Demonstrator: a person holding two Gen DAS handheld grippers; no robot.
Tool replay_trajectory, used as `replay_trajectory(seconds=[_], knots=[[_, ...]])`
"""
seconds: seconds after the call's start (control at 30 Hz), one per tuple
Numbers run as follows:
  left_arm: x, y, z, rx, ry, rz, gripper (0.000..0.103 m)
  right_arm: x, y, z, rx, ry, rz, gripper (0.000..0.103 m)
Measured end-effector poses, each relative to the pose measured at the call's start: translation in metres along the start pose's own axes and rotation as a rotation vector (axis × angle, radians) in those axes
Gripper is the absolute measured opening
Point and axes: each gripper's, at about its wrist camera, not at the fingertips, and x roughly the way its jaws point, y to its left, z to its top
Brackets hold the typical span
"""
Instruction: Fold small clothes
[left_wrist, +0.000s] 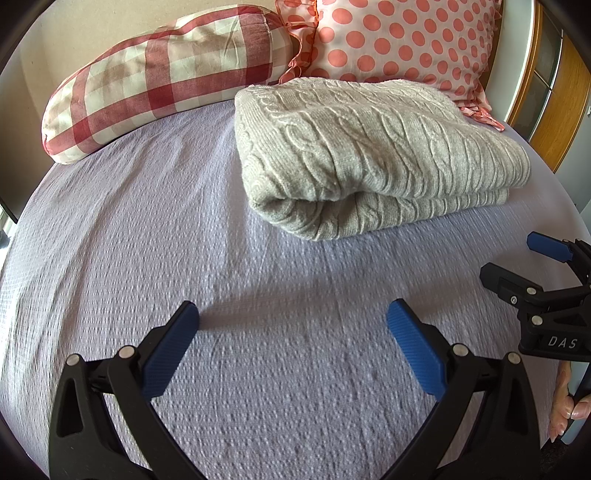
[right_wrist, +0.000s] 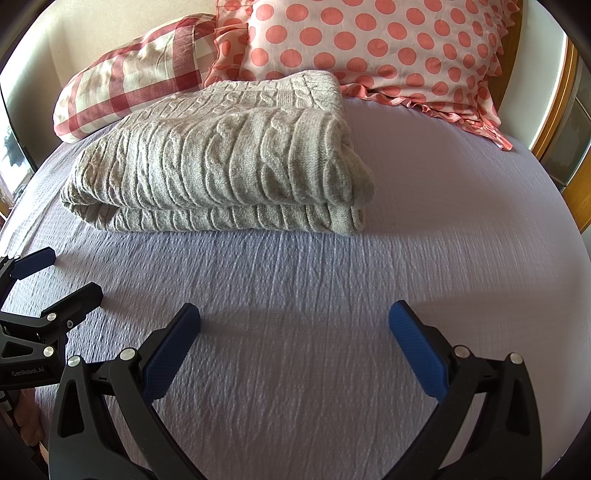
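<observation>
A grey cable-knit sweater (left_wrist: 362, 155) lies folded in layers on the lilac bedsheet (left_wrist: 147, 240), near the pillows. It also shows in the right wrist view (right_wrist: 221, 162). My left gripper (left_wrist: 291, 317) is open and empty, hovering over bare sheet in front of the sweater. My right gripper (right_wrist: 293, 317) is open and empty, also over bare sheet in front of the sweater. The right gripper shows at the right edge of the left wrist view (left_wrist: 517, 262), and the left gripper at the left edge of the right wrist view (right_wrist: 66, 273). Neither touches the sweater.
A red-and-white checked bolster (left_wrist: 159, 74) and a pink polka-dot pillow (left_wrist: 399, 40) lie behind the sweater at the head of the bed. A wooden frame (left_wrist: 543, 92) stands at the far right. The bed's edge curves away on both sides.
</observation>
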Motion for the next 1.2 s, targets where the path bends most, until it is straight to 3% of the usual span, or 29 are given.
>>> replay_trajectory(seconds=[1.2], knots=[[0.0000, -0.0015, 0.0001, 0.006, 0.008, -0.006, 0.101, -0.0001, -0.0002, -0.0001, 0.001, -0.001, 0.000, 0.102]])
